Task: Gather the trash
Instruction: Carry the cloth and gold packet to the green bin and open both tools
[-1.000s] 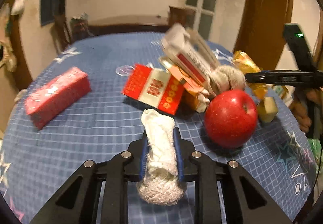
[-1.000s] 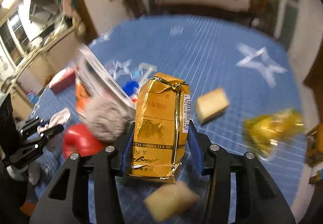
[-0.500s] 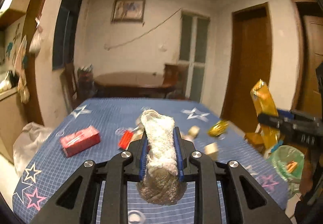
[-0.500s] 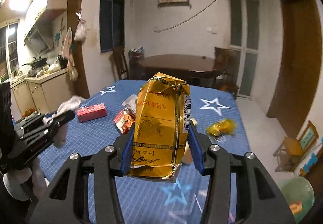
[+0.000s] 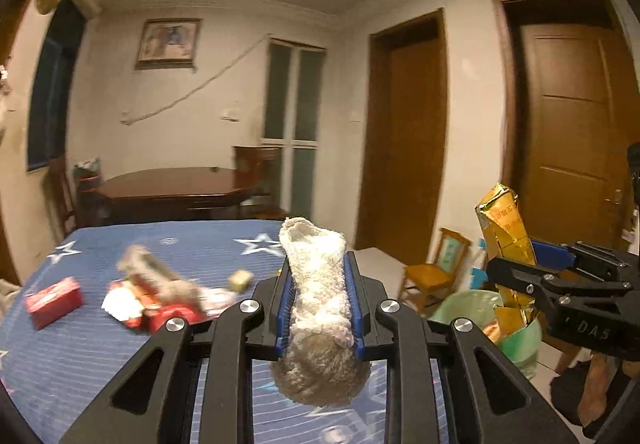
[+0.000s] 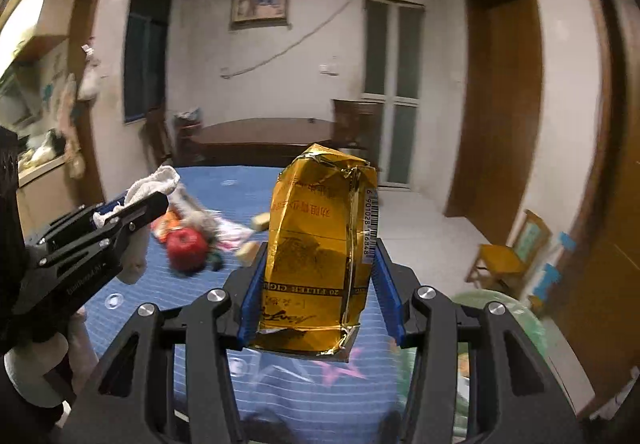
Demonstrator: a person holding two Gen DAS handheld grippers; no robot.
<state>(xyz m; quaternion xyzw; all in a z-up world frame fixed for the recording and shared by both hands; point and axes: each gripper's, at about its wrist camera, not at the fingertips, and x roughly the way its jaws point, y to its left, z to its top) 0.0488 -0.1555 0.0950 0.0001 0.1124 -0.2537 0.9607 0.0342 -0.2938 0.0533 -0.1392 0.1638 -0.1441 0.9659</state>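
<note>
Both grippers (left (image 5: 318, 296), right (image 6: 320, 284)) now nearer the green bin (image 5: 516, 340).

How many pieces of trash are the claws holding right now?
2. The left claw grips a white crumpled cloth; the right claw grips a gold cigarette pack. More trash lies on the blue table.

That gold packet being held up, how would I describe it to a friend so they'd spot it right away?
Start at the blue star-patterned table, then come toward the near edge where the right tool is raised. Clamped between its blue pads stands the gold packet, a crinkled foil cigarette pack with a barcode down one side. The left tool grips a white cloth instead.
</note>
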